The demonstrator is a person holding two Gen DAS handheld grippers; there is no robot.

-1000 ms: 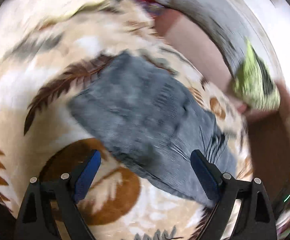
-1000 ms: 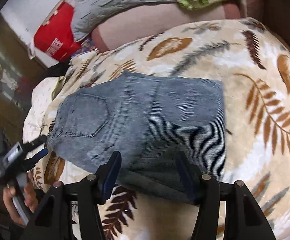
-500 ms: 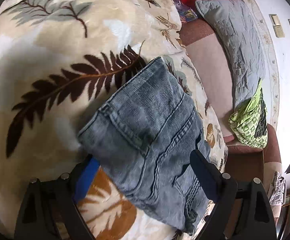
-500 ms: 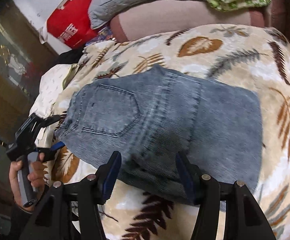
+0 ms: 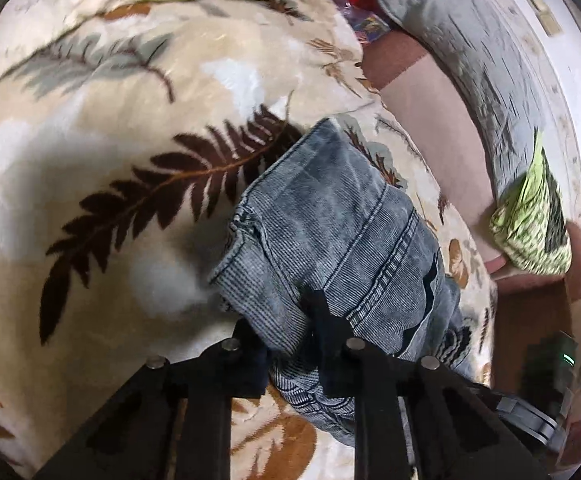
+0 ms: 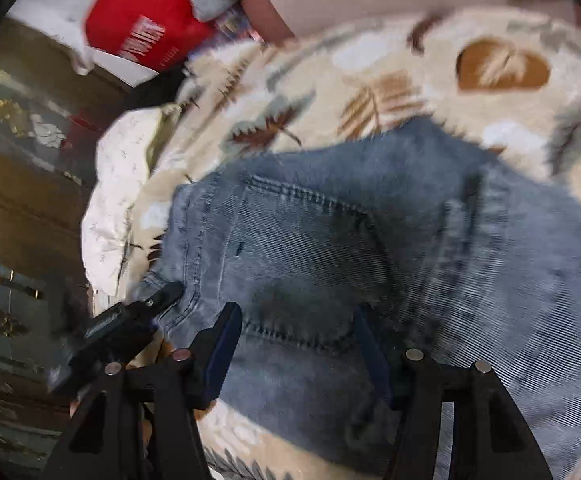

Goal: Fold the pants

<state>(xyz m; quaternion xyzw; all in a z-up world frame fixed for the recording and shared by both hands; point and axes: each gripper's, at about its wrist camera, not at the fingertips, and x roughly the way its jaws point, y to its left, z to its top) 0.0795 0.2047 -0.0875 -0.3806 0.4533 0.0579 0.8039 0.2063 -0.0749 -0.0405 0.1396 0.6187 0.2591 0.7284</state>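
Folded blue-grey corduroy-denim pants (image 5: 342, 224) lie on a cream leaf-print blanket (image 5: 110, 128). The jaws of my left gripper (image 5: 286, 320) are closing, and they pinch the near corner of the waistband, which bunches up between the pads. In the right wrist view the pants (image 6: 370, 240) show their back pocket, with the left gripper (image 6: 162, 296) biting the waistband edge at the lower left. Over the pocket's lower seam hovers my right gripper (image 6: 296, 320), open, its blue pads astride the cloth without pressing it.
A red bag (image 6: 142, 28), a grey pillow (image 5: 470, 60) and a green patterned cloth (image 5: 530, 216) lie at the far side on a pink-brown sofa seat (image 5: 430, 120). A white quilt (image 6: 122, 184) hangs off the blanket's left edge beside a wooden cabinet (image 6: 18, 200).
The left jaws have closed from wide open onto the waistband corner. The right gripper has swept left and lower, from the folded legs to the back pocket.
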